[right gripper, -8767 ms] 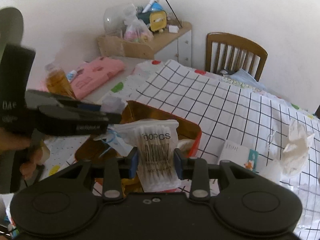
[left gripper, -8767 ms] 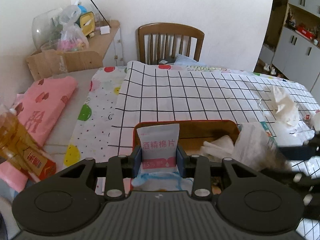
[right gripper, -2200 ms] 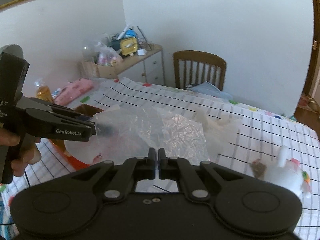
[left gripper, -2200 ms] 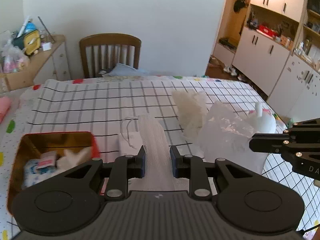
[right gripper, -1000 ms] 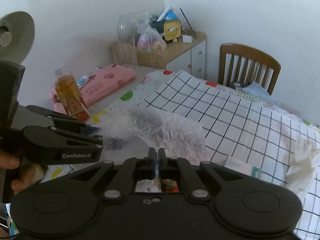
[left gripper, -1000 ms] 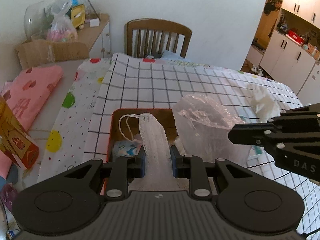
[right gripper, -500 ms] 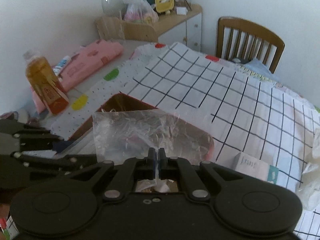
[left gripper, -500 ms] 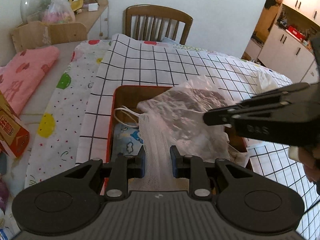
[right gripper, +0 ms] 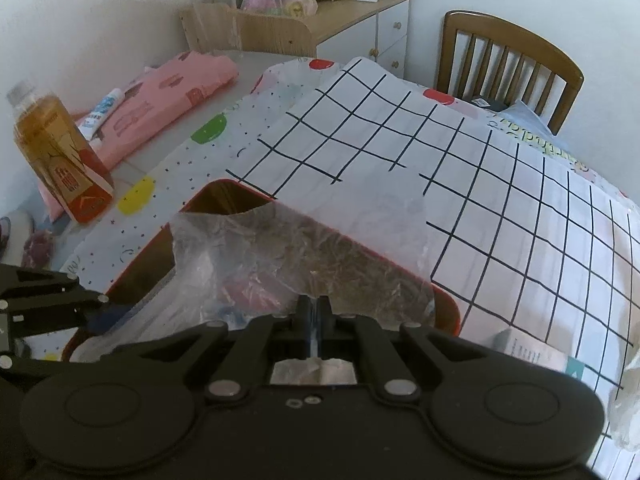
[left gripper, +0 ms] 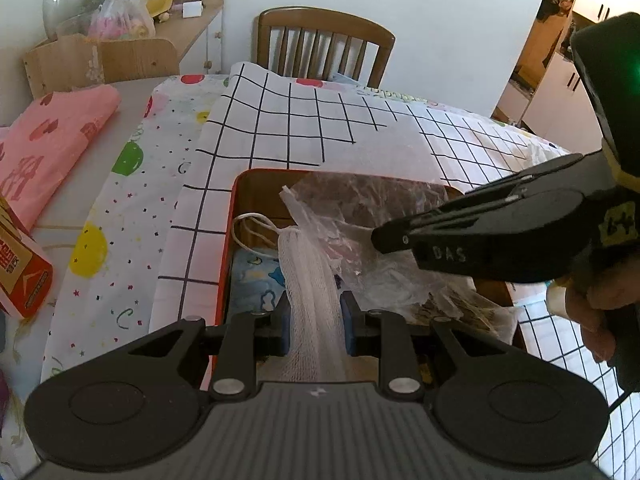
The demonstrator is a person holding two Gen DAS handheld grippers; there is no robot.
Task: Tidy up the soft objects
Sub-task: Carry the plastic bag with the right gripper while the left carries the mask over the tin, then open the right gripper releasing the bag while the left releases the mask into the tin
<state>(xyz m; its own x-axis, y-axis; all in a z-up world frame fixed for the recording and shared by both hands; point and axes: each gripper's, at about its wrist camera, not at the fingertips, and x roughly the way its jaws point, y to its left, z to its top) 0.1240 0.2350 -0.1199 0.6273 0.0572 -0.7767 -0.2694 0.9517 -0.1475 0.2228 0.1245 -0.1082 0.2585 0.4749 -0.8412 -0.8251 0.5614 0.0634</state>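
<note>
Change: since a second ago we had brought both grippers lower over the red tin (left gripper: 229, 236); the clear plastic bag (left gripper: 360, 216), then hanging at the tin's right side, was now draped across its open top.
Left gripper (left gripper: 315, 322): we kept its fingers clamped on a white mesh sleeve (left gripper: 308, 276), whose far end with a white cord loop (left gripper: 250, 229) hung inside the tin.
Right gripper (right gripper: 315, 330): we held its fingers pressed together on a thin edge of the clear plastic bag (right gripper: 280, 256), which spread forward over the tin (right gripper: 224, 186) and onto the cloth beyond.
Hand (left gripper: 600, 300): it was wrapped around the right gripper's handle at the right edge of the left wrist view.
Tin contents: a blue cartoon-print packet (left gripper: 256, 280) lay at the left side, just beside the mesh sleeve; the rest was blurred under the plastic.
Surface: the tin sat on a black-grid white tablecloth (left gripper: 320, 128), over a dotted cloth (left gripper: 132, 216).
Nearby: an amber bottle (right gripper: 60, 156) stood left of the tin, well apart from it.
</note>
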